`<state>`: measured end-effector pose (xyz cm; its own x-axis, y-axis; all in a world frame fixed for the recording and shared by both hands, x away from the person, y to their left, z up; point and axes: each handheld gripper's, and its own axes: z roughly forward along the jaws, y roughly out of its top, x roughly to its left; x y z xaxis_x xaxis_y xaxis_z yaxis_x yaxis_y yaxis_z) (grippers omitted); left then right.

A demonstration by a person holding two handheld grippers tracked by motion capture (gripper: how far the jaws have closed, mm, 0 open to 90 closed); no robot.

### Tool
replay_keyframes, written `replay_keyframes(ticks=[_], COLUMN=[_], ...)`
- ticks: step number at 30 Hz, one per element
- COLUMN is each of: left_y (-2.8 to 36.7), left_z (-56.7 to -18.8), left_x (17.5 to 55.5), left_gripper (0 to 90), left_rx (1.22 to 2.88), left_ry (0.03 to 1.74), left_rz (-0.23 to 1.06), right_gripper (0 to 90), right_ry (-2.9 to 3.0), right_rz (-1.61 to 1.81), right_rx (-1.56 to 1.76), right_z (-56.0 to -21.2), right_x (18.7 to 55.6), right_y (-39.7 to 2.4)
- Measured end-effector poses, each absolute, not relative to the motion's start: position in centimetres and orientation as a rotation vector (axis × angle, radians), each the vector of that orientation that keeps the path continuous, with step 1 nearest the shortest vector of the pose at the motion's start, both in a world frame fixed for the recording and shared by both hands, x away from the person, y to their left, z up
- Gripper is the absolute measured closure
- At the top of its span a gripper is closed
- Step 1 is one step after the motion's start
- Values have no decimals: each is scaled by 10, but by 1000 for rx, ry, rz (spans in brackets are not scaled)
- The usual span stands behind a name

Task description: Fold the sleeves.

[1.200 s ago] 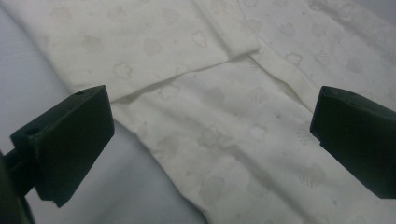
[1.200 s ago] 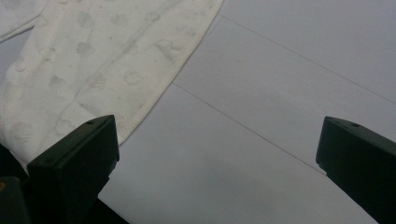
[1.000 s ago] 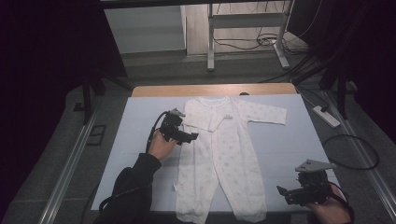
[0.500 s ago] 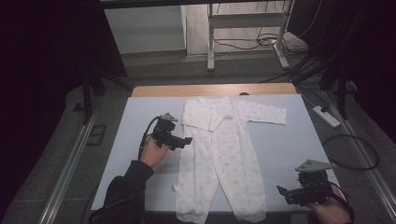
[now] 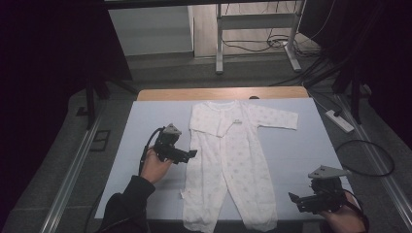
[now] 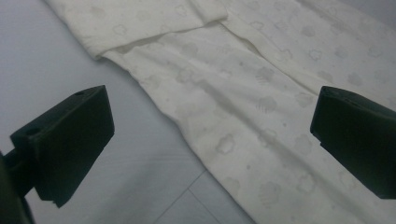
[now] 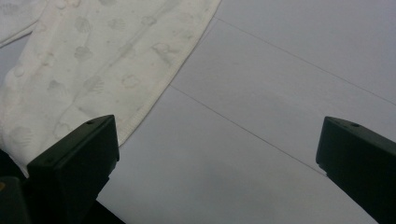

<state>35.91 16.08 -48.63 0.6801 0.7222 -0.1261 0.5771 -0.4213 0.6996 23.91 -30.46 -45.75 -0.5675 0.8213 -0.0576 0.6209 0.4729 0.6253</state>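
One soft, cloud-printed cotton romper (image 5: 228,160)

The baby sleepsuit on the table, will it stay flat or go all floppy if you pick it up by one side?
Probably floppy: the baby sleepsuit is thin cloth lying flat, one sleeve already folded over its chest. It likely weighs little and would drape from the left hand-held gripper, whose jaws stand open at its edge. Pushed, it would probably bunch and wrinkle on the table rather than slide whole.

High view overhead; tongs views close (both see sleepsuit (image 5: 228,160)).
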Motion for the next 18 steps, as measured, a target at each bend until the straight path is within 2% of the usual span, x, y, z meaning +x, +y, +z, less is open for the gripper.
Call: replay_keyframes(ticks=[18], left_y=[181], left_z=[-485], left_x=[322], left_gripper=[0], left_rx=[2099], left_ry=[1001], left_rz=[247], right_gripper=[0], right_ry=[2375], right_rz=[796], right_rx=[1206], right_z=[-457], right_x=[239], right_y=[-305])
